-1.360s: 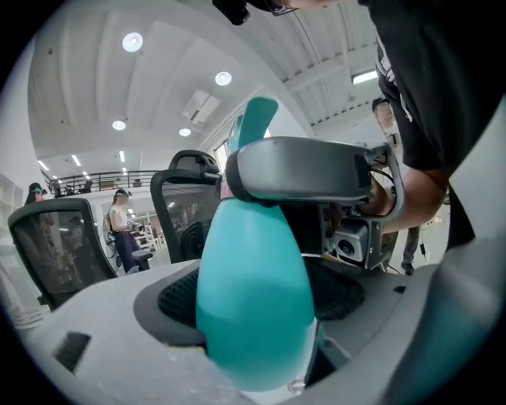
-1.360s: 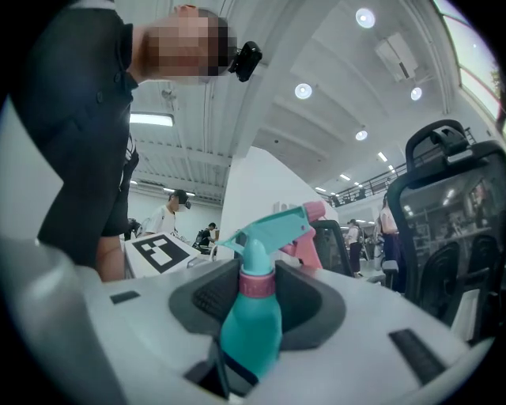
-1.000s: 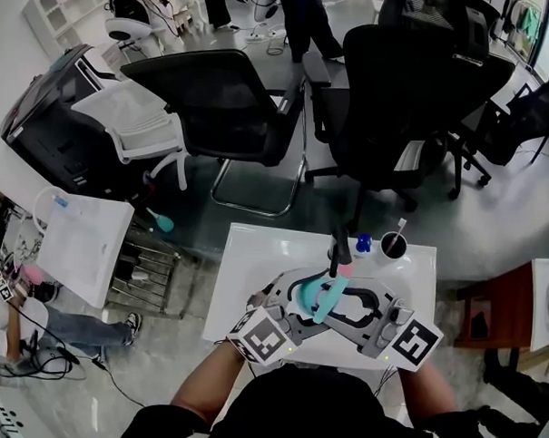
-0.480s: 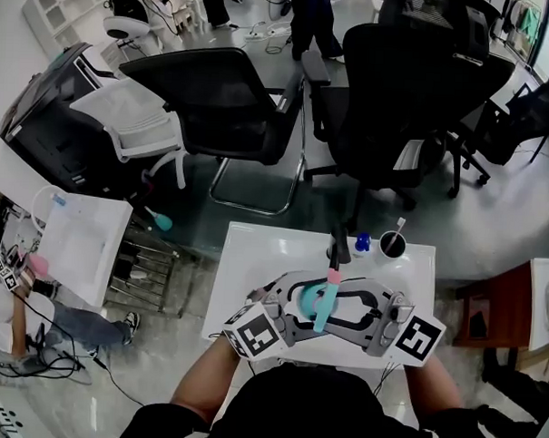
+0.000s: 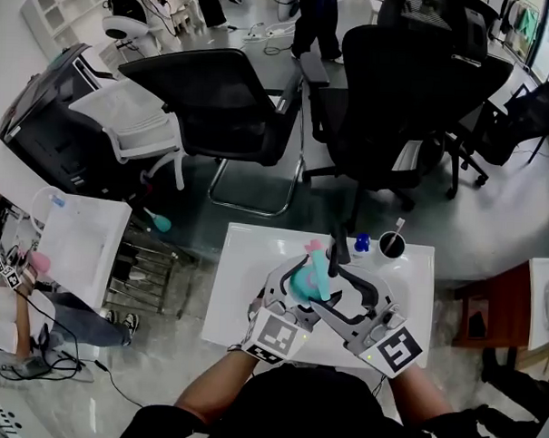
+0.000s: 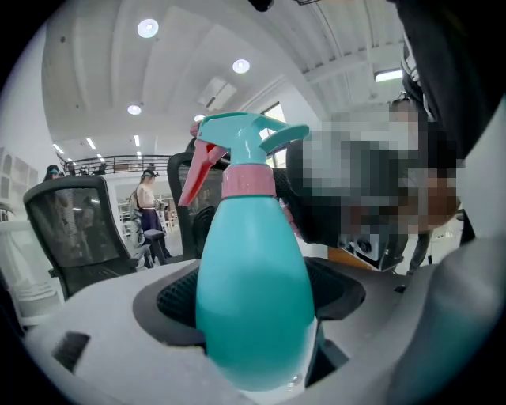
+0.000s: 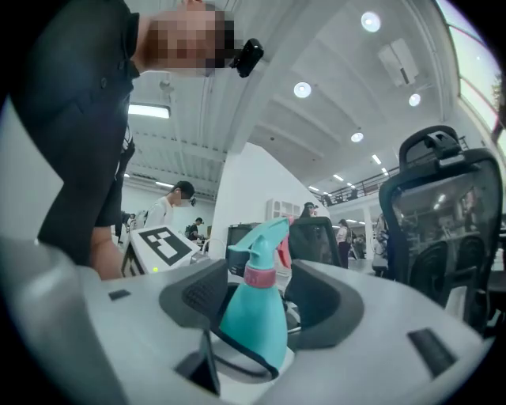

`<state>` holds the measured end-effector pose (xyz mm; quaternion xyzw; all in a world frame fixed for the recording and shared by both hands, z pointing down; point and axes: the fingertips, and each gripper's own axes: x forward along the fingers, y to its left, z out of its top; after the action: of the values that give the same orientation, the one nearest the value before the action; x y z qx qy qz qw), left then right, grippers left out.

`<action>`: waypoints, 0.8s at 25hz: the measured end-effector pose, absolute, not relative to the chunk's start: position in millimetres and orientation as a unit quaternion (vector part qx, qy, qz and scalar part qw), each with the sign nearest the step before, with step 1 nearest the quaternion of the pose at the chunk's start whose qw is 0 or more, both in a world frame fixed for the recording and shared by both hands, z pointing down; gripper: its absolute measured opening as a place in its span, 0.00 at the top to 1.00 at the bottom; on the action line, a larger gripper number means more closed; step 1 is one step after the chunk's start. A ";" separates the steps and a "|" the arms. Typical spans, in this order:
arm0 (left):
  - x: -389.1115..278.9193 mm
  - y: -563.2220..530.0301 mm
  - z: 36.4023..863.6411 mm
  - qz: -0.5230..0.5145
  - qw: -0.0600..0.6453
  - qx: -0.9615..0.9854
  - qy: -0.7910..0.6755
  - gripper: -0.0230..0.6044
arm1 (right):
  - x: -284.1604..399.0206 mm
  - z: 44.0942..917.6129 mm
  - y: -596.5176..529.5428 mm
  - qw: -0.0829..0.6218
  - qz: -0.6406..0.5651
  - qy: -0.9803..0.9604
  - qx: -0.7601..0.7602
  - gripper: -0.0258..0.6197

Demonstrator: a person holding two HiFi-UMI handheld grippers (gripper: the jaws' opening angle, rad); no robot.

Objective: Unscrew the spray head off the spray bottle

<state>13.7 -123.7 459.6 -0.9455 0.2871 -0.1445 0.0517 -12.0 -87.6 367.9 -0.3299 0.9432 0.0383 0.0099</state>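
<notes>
Left gripper (image 6: 253, 316) clamps the spray bottle (image 5: 304, 278) over the tabletop's (image 5: 241, 267) middle, well inside its edges. Right gripper's (image 7: 265, 289) just-opened jaws flank it loosely.

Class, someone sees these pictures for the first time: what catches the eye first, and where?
A teal spray bottle with a pink collar and red trigger is held over the white table, clamped in the left gripper. The right gripper, its jaws just opened, flanks the bottle without gripping it. Behind the table stand black office chairs.
</notes>
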 end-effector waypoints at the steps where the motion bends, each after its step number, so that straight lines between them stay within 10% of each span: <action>1: 15.1 -123.6 460.6 -0.145 0.049 -0.943 0.295 0.33 | -13.0 368.2 -88.6 0.016 0.029 0.941 -0.338 0.58; 20: 27.6 -103.9 455.8 -0.139 0.074 -0.955 0.250 0.33 | -19.9 362.5 -83.4 0.005 0.010 0.943 -0.331 0.73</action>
<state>27.6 -103.9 455.8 -0.9554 0.2499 -0.1390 0.0737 -19.9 -83.4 362.5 -0.3312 0.9435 0.0101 0.0053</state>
